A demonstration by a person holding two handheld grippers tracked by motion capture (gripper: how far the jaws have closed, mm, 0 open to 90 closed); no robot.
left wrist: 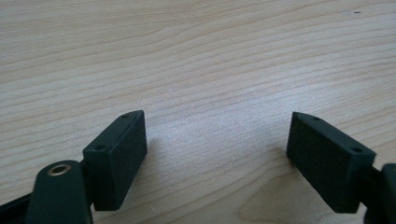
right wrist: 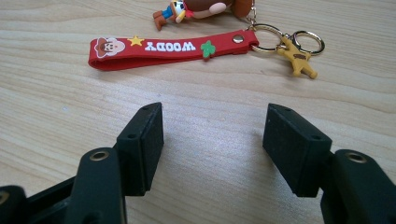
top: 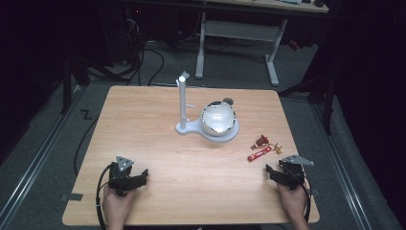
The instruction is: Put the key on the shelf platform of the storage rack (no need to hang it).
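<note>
**Both grippers parked, keychain sitting just ahead of my right one**

Biggest thing here is the wooden table (top: 158, 129), taking up most of the middle of the high view. Centre of the frame there's a white stand (top: 184, 103) with a tall post, and a shiny round bowl (top: 218, 118) sits on its base, just right of the post.

My left gripper (top: 135, 178) is down at the lower left, jaws spread wide with only bare wood between them. My right gripper (top: 276, 173) is at the lower right, jaws wide apart too, gripping nothing.

Just above the right one lies the keychain: a red Woody strap (right wrist: 168, 48) flat on the table, a small cowboy figure (right wrist: 198, 7) at the top edge of the right gripper view, and a little yellow charm (right wrist: 298, 58) on the rings at upper right.
</note>
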